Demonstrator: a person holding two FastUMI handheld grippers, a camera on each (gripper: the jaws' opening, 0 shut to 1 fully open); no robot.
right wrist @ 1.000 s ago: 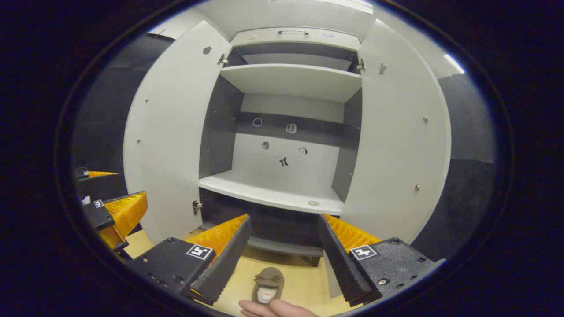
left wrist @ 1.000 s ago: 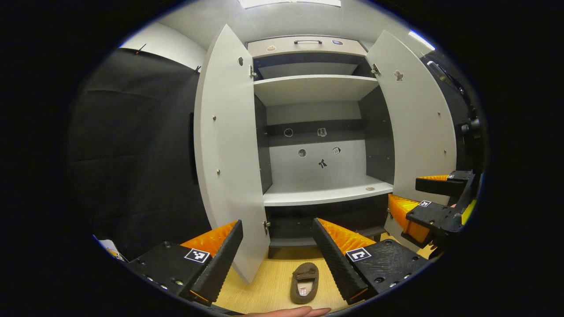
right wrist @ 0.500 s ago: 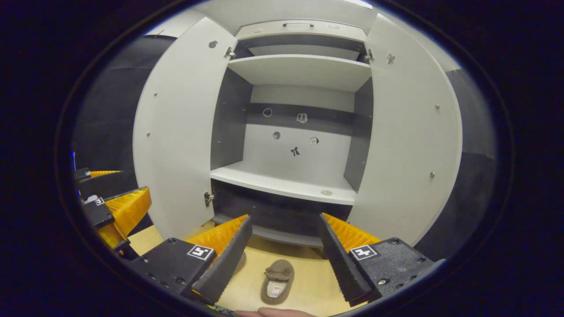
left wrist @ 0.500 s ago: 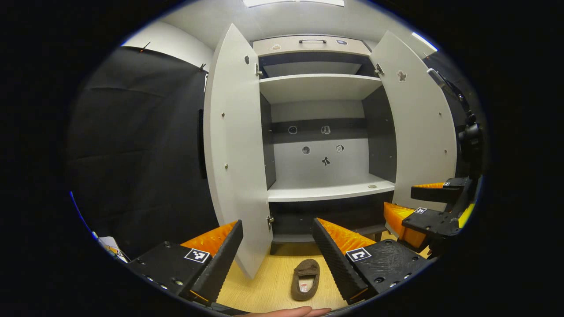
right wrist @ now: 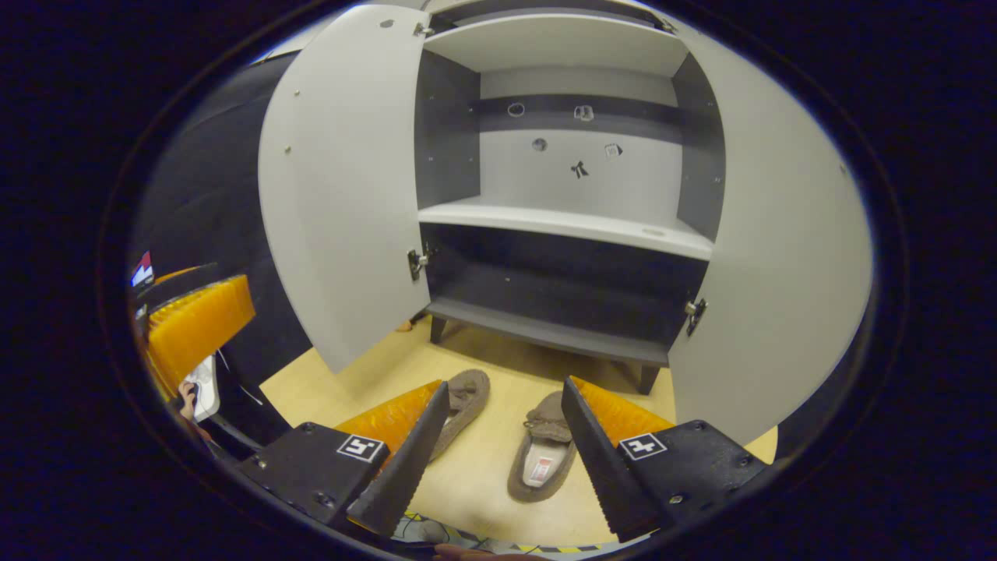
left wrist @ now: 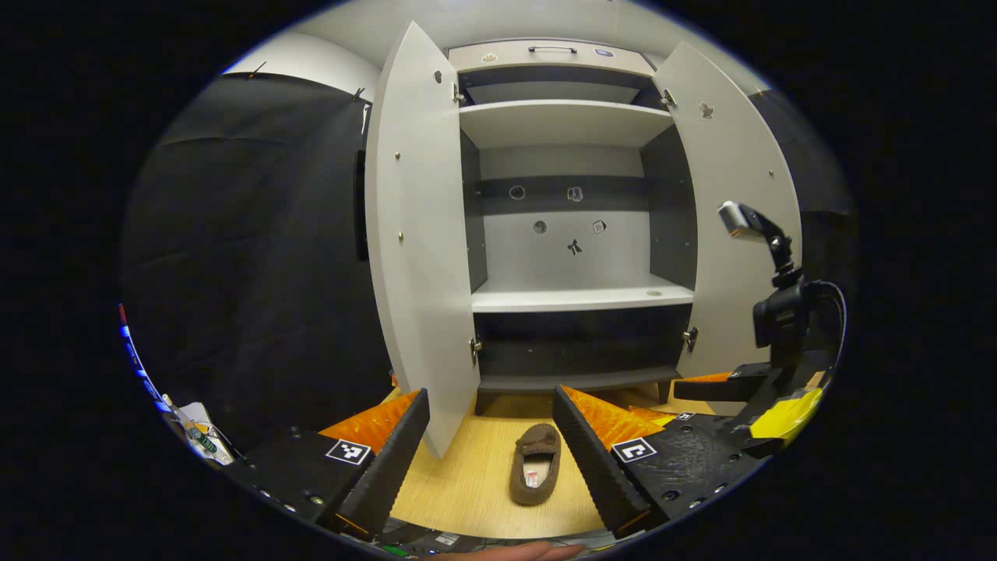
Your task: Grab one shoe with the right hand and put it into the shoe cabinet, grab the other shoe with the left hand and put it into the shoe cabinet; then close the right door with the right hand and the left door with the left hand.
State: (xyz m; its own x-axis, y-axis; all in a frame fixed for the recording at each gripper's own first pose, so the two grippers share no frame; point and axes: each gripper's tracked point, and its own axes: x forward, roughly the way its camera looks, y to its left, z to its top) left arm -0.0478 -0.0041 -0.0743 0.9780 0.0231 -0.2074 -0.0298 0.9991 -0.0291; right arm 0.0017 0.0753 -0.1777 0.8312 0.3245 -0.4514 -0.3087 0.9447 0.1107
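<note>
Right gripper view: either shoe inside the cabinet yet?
No: both shoes lie on the wooden floor before the open cabinet.

The left shoe [right wrist: 466, 401] is partly hidden behind a finger; small stickers [right wrist: 578, 169] on the cabinet's back are perhaps unreadable.

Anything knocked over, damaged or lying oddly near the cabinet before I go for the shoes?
Nothing stands out. Both shoes lie upright on the floor in front of the cabinet, doors open, shelves bare.
</note>
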